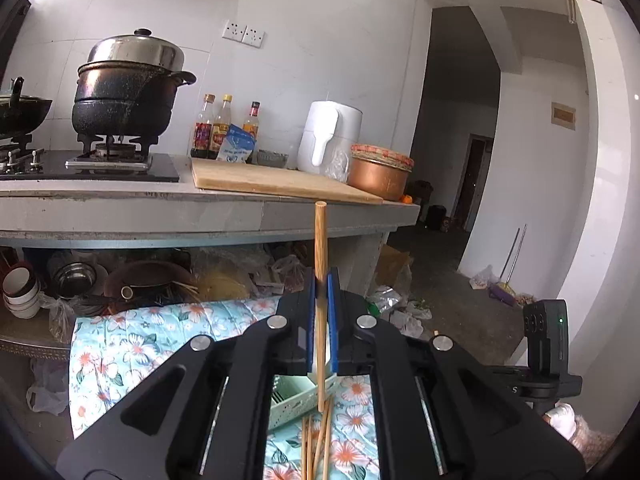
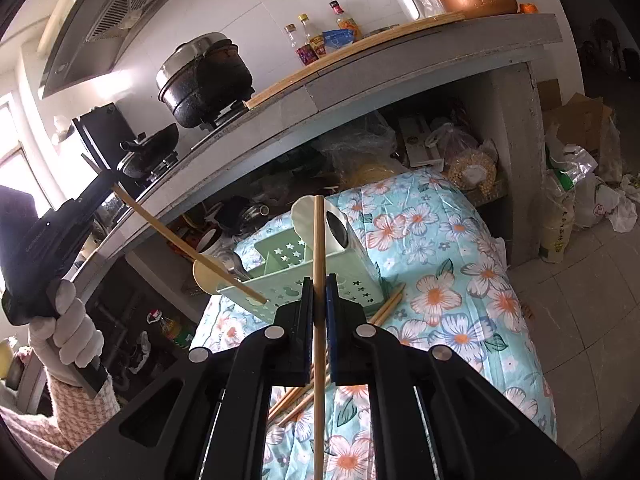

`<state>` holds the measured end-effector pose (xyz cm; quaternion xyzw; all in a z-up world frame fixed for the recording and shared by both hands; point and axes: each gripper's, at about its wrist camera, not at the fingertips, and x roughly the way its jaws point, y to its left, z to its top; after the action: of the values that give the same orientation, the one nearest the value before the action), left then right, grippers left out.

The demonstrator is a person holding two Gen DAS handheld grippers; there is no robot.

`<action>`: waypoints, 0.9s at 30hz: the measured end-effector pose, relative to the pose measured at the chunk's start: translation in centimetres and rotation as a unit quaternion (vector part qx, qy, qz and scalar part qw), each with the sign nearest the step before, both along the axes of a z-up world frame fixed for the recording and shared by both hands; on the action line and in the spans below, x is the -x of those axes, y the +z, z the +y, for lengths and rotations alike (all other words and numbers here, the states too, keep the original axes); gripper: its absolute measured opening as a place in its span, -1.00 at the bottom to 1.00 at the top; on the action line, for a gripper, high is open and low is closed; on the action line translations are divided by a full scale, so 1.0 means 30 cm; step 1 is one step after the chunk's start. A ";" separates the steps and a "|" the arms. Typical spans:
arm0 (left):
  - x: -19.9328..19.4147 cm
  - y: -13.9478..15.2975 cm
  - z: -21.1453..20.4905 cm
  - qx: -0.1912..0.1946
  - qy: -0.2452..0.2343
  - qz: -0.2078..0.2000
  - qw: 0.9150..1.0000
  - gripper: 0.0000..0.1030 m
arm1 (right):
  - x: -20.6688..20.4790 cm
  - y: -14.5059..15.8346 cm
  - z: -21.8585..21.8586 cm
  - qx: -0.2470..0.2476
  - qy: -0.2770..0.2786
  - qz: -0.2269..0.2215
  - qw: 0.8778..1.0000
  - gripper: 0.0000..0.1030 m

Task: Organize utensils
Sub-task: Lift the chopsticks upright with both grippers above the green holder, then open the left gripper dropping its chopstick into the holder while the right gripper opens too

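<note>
My left gripper (image 1: 320, 286) is shut on a wooden chopstick (image 1: 320, 240) that stands upright between its blue pads. Below it lie a pale green utensil caddy (image 1: 286, 402) and several loose chopsticks (image 1: 316, 448) on a floral cloth (image 1: 132, 344). My right gripper (image 2: 319, 292) is shut on a second chopstick (image 2: 318, 240), also upright. In the right wrist view the caddy (image 2: 288, 280) lies just beyond the fingers, with white spoons (image 2: 306, 216) in it. At the left, the left gripper (image 2: 106, 178) holds its chopstick (image 2: 188, 246) slanting down towards the caddy.
A concrete counter (image 1: 200, 208) carries a black steamer pot (image 1: 128, 96), sauce bottles (image 1: 224, 128), a cutting board (image 1: 276, 180), a white appliance (image 1: 328, 140) and a copper pot (image 1: 378, 172). Bowls and bags crowd the shelf underneath. A white-gloved hand (image 2: 68, 320) holds the left gripper. More loose chopsticks (image 2: 386, 306) lie on the cloth.
</note>
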<state>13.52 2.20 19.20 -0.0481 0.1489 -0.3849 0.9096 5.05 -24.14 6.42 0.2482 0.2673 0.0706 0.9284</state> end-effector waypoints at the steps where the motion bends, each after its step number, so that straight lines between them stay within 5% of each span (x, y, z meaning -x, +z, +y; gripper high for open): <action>1: -0.009 0.012 0.000 0.006 0.004 -0.007 1.000 -0.91 | -0.002 0.017 -0.002 0.003 0.001 -0.005 1.000 -0.88; 9: -0.124 -0.001 -0.060 -0.020 0.051 -0.025 0.998 -0.91 | -0.027 0.189 -0.035 0.031 0.003 -0.060 0.998 -0.88; 21: -0.309 -0.250 -0.170 -0.097 0.076 0.051 0.991 -0.90 | -0.167 0.410 -0.038 0.042 0.046 -0.145 0.987 -0.88; 27: -0.310 -0.264 -0.139 -0.091 0.093 0.057 0.990 -0.38 | -0.308 0.469 0.010 0.036 0.069 -0.162 0.984 -0.88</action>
<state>22.81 -1.96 11.27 -0.0006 0.2303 -0.2798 0.9320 14.29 -23.85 20.50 0.1805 0.1319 0.1642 0.9607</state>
